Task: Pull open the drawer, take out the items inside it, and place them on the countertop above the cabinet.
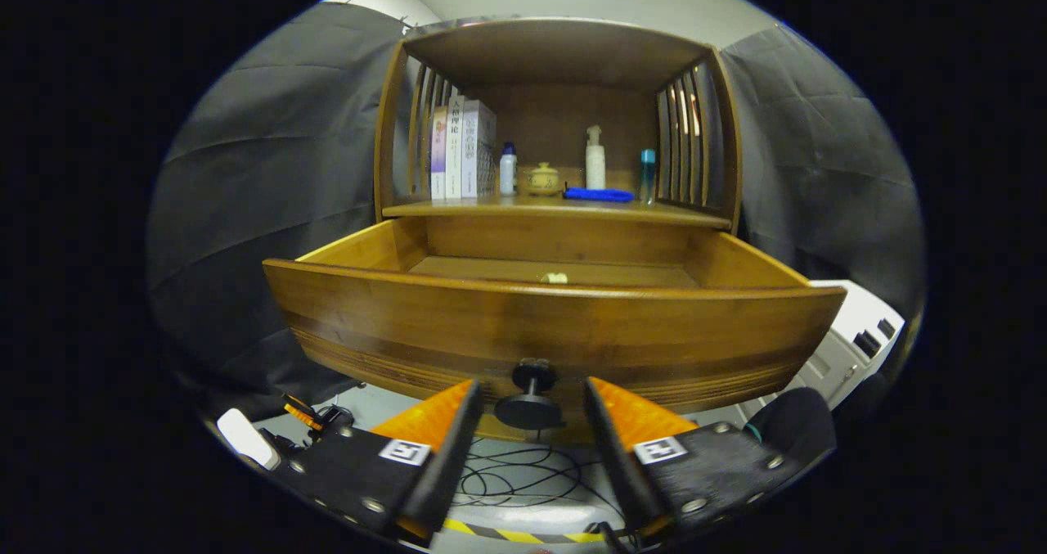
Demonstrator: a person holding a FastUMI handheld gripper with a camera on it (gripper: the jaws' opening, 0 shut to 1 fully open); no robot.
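Drawer [556, 325] – warm brown wood, darker ribbed band low on its front; knob [530, 398] black. Centre shelf: blue cloth [599, 195], white pump bottle [595, 159], teal bottle [648, 173]. Lower floor – yellow-black striped tape [523, 533].

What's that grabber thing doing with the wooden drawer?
A person is holding a gripper up to a wooden cabinet. The drawer is pulled open, and its knob sits between the open fingers, which don't press on it. A small pale item lies on the drawer floor, not taken out yet. On the countertop above stand books, some bottles, a little pot and a blue cloth.
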